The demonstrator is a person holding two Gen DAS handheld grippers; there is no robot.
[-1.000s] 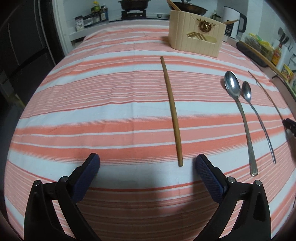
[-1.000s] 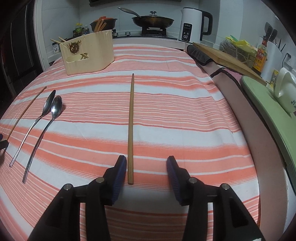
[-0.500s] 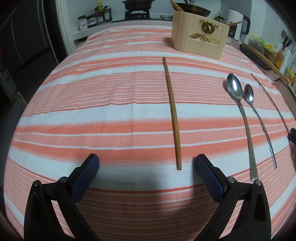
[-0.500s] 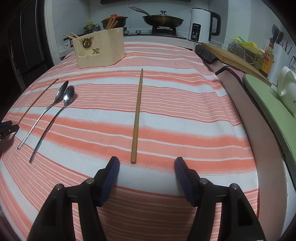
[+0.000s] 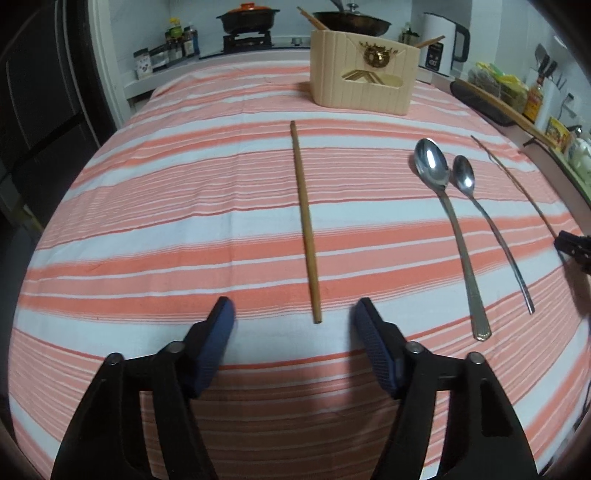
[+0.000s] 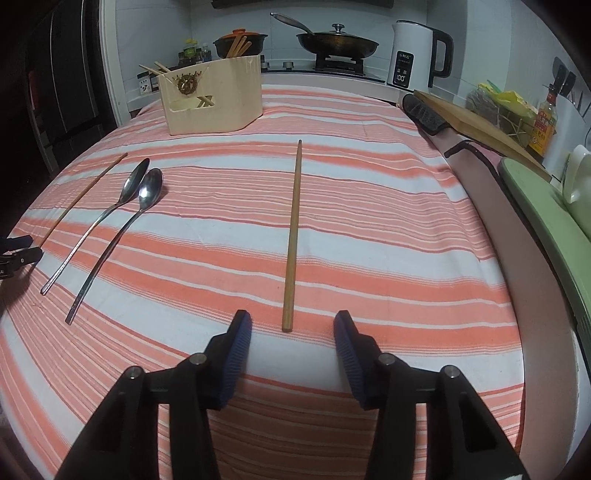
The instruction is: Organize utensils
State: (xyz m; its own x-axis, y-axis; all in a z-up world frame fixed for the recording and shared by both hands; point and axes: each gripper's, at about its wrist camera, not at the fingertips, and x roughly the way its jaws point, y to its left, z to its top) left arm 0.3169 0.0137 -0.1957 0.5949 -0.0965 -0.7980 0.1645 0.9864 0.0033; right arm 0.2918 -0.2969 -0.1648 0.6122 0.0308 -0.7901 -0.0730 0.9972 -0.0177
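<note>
1. far left of the room, in both views, stands a dark tall cabinet or fridge front [image 5: 40, 110]; beside it a white shelf carries small jars and bottles [image 5: 166, 48].
2. the striped tablecloth [image 5: 184, 206], orange and white bands, covers the whole table; it has faint creases and lies flat.
3. the left gripper [image 5: 293, 314] hovers low over the near edge of the cloth, jaws spread wide and holding nothing; the near end of the left chopstick [image 5: 304, 221] lies just ahead, between its blue pads.
4. at the far end of the table stands the beige utensil holder [image 5: 364, 83], upright, with chopsticks already poking out of it.
5. behind it, on the stove, sit a dark pot with an orange lid [image 5: 247, 18] and a lidded frying pan [image 6: 338, 42]; a white electric kettle [image 6: 417, 55] stands to their right.
6. right of the left chopstick, two metal spoons [image 5: 448, 206] lie side by side, bowls toward the holder, nearly touching.
7. the right chopstick [image 6: 293, 229] lies further right, its near end between the right gripper [image 6: 291, 326] pads; those jaws are also spread and empty.
8. along the right edge run a wooden board [image 6: 476, 125], a sauce bottle [image 6: 543, 125] and a pale green tray [image 6: 546, 221].
</note>
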